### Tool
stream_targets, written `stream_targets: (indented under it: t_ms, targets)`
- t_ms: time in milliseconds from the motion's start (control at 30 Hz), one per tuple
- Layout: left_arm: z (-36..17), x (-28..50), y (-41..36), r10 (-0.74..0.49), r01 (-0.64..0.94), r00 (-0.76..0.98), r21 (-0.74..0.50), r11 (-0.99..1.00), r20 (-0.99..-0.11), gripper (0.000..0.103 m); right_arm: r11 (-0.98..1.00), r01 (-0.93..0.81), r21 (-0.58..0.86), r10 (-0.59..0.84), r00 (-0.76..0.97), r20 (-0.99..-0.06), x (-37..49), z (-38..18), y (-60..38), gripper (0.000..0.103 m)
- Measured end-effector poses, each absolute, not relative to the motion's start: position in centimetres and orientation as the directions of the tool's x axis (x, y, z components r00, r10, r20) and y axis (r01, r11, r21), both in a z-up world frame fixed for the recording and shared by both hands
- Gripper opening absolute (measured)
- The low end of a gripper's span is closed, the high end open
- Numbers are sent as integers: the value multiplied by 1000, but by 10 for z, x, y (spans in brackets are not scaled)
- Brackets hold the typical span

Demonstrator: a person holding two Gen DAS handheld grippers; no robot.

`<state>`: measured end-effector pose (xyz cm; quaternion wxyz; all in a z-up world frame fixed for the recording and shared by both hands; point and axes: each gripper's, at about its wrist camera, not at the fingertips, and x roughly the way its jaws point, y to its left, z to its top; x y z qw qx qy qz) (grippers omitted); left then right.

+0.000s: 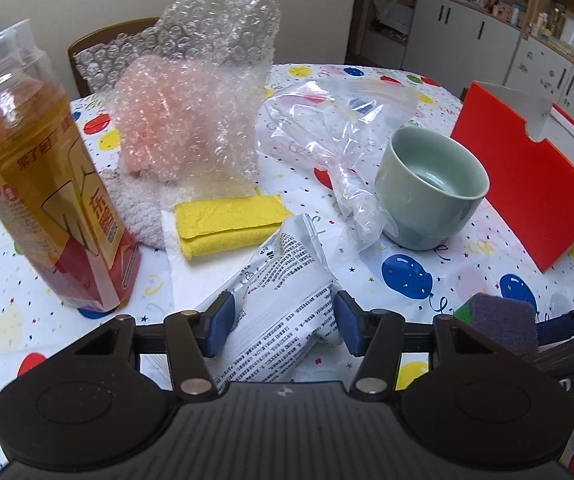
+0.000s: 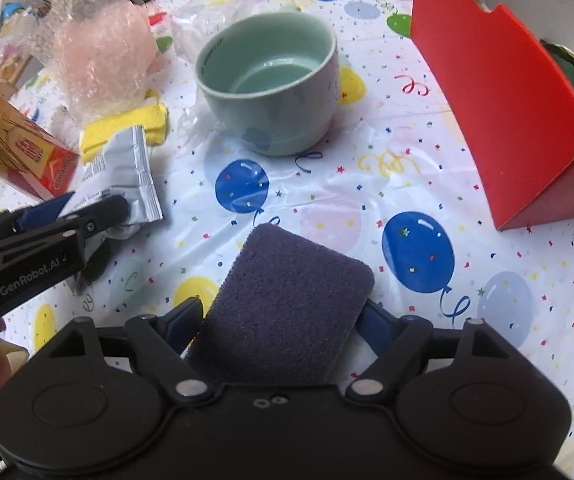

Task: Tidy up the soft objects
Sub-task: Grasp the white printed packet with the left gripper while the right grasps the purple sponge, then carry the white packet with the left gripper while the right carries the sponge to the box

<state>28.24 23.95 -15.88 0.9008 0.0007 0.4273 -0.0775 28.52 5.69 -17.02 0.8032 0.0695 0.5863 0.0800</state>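
While both grippers hang over the balloon tablecloth [image 2: 407, 152]:
Left gripper [image 1: 283, 320]: fingers clasp the silver packet [image 1: 287, 304].
Right gripper [image 2: 283, 320]: fingers clamp the purple sponge [image 2: 291, 300], near the red box [image 2: 507, 92].

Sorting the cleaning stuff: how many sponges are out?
2. A purple sponge is gripped in the right tongs; a yellow sponge lies by the bubble wrap. Others may be hidden beneath it.

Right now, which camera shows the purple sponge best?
The right wrist view: the sponge fills the centre, gripped in the right tool. The left wrist view catches only its end at the right edge.
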Motion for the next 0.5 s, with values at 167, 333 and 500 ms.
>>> stream_targets:
  t_ms: [167, 333, 500]
  targets:
    - [-153, 276, 241, -135, 100, 625, -92, 991, -769, 51, 967, -87, 240, 255, 337, -906, 280, -155, 42, 81]
    - [-144, 267, 238, -119, 53, 637, -111, 992, -761, 51, 957, -120, 265, 291, 363, -885, 274, -137, 21, 81]
    - [-124, 257, 228, -117, 18, 659, -139, 990, -743, 51, 946, -157, 282, 322, 396, -860, 270, -112, -4, 81]
